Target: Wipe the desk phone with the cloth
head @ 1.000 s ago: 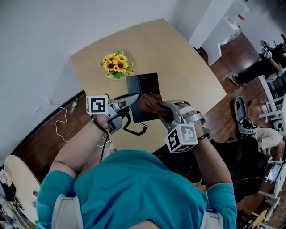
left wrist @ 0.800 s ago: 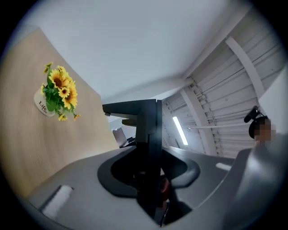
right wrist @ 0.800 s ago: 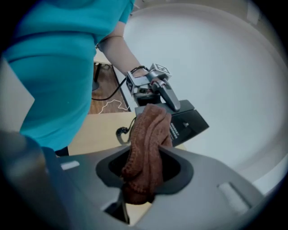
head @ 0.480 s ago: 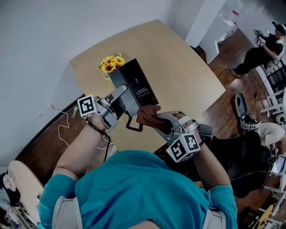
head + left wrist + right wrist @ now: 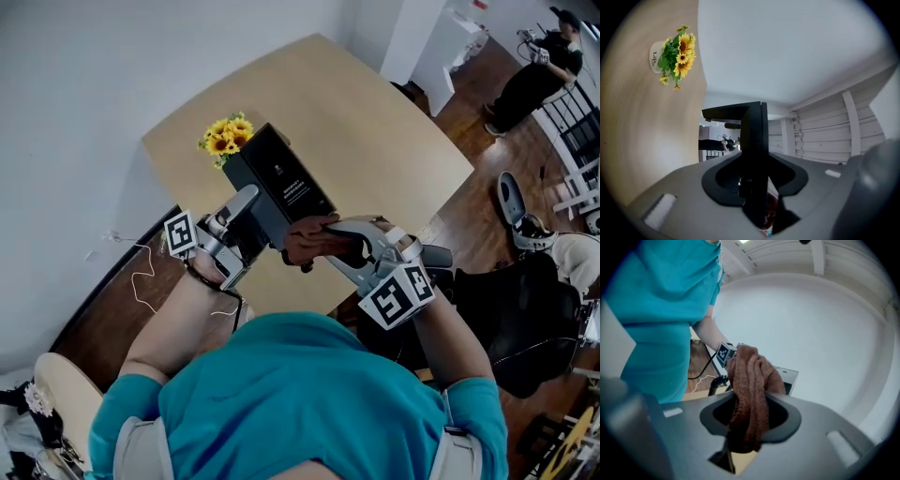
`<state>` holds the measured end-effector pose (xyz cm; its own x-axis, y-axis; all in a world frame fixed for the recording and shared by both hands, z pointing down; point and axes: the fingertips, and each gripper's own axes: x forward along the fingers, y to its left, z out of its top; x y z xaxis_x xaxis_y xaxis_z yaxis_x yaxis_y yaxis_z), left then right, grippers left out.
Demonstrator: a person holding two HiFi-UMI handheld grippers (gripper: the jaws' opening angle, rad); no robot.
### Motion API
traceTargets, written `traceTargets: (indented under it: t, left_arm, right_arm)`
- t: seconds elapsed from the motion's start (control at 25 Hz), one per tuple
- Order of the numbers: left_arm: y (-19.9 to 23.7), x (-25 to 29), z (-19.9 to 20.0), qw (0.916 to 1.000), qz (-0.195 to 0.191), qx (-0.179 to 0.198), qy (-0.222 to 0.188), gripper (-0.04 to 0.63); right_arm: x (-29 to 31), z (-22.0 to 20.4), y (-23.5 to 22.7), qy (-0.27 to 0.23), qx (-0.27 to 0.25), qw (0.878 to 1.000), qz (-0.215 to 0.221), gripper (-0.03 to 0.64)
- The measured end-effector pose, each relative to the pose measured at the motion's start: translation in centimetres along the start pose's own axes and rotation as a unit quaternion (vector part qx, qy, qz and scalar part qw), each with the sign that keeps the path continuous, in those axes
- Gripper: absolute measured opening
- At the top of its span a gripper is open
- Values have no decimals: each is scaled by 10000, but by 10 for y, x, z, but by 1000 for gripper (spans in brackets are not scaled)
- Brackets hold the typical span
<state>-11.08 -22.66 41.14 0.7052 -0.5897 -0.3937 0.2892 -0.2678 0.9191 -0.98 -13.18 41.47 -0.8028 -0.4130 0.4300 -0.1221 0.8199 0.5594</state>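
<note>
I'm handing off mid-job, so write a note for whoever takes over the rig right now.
Left gripper: shut on the desk phone, holding it tilted above the table.
Right gripper: shut on the brown cloth, which is bunched against the phone's near end.
A sunflower pot stands on the table beyond the phone.
Done: phone and cloth are both in hand and brought together.
Left: wipe the phone's faces, then set it down. How much is already wiped cannot be told.
</note>
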Motion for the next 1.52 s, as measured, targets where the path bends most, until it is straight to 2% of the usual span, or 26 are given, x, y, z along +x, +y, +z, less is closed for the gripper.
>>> traceTargets:
  t: [0.28, 0.4, 0.48, 0.56, 0.68, 0.76, 0.84, 1.0, 1.2, 1.36, 1.44, 1.52]
  left_arm:
    - [-13, -7, -9, 9990, -449, -31, 64, 166]
    - [-24, -8, -13, 9968, -762, 120, 184, 166]
    - [-31, -11, -14, 9943, -983, 280, 309, 166]
    - [-38, -13, -17, 9908, -1217, 400, 437, 166]
    - [-48, -19, -24, 9844, -1551, 533, 641, 166]
    - [-52, -21, -34, 9801, -1665, 680, 840, 166]
    - [-52, -22, -46, 9762, -1711, 817, 1055, 166]
    - [-48, -21, -66, 9706, -1775, 852, 1385, 166]
    - [-41, -20, -71, 9679, -1714, 864, 1621, 166]
    - [-43, -21, -69, 9682, -1754, 930, 1522, 166]
    - [-47, -22, -66, 9670, -1804, 998, 1495, 166]
    - [-50, -24, -61, 9667, -1859, 1037, 1422, 166]
  right_arm:
    - [-19, -13, -40, -80, 511, 9971, -550, 121]
    - [-27, -20, -56, -171, 844, 9932, -781, 121]
    - [-31, -18, -63, -441, 1155, 9891, -799, 121]
    - [-36, -11, -69, -918, 1678, 9787, -741, 121]
    - [-43, -6, -80, -1541, 2637, 9505, -567, 120]
    - [-44, 6, -85, -1840, 2902, 9384, -363, 120]
    - [-41, 24, -86, -1997, 2861, 9371, -103, 121]
    - [-27, 53, -97, -2094, 2600, 9424, 217, 120]
    - [-9, 69, -99, -1994, 2418, 9477, 603, 118]
    - [-24, 66, -65, -1867, 2174, 9503, 1215, 118]
    - [-33, 61, -36, -1602, 1823, 9551, 1697, 118]
    - [-41, 54, -7, -1290, 1617, 9541, 2167, 118]
